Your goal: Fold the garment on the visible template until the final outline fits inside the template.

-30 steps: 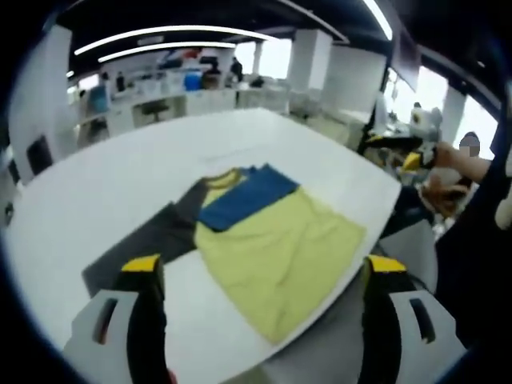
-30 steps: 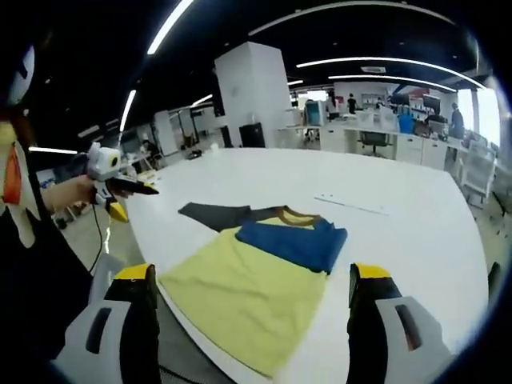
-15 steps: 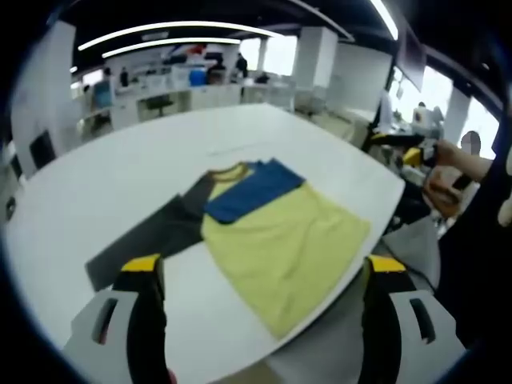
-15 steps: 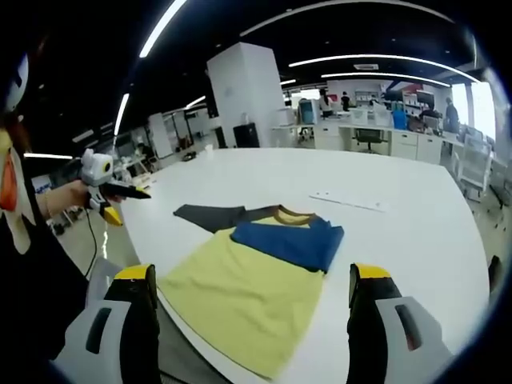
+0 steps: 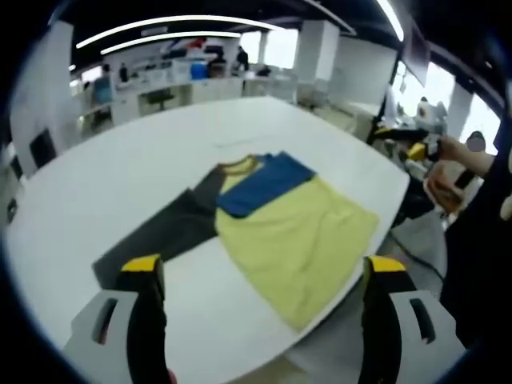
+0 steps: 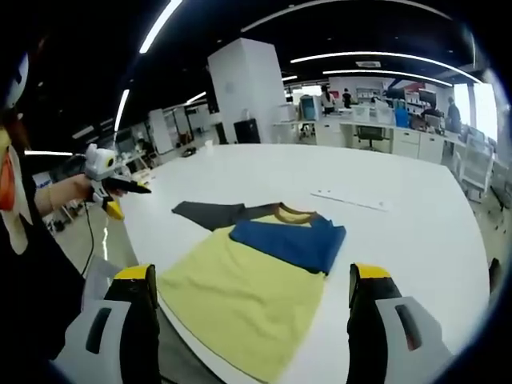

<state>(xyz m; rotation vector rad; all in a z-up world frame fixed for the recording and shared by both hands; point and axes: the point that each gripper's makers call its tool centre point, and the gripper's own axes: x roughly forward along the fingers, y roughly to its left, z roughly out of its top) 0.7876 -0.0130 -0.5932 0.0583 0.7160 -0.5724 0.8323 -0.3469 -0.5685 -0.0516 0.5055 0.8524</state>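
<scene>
- Holding both grippers wide apart and empty, left gripper (image 5: 256,276) and right gripper (image 6: 252,280), above the yellow T-shirt with blue and grey sleeves (image 5: 292,236) on the white table (image 5: 120,176).
- I should pinch the spread grey sleeve (image 5: 156,236) at its cuff and fold it inward flat.
- I judge the hem over the table edge risks sliding off.

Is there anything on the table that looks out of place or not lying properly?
Yes. The yellow shirt lies lopsided on the white table: its blue sleeve is folded across the chest, the dark grey sleeve is spread out flat, and the hem hangs over the table's near edge.
</scene>
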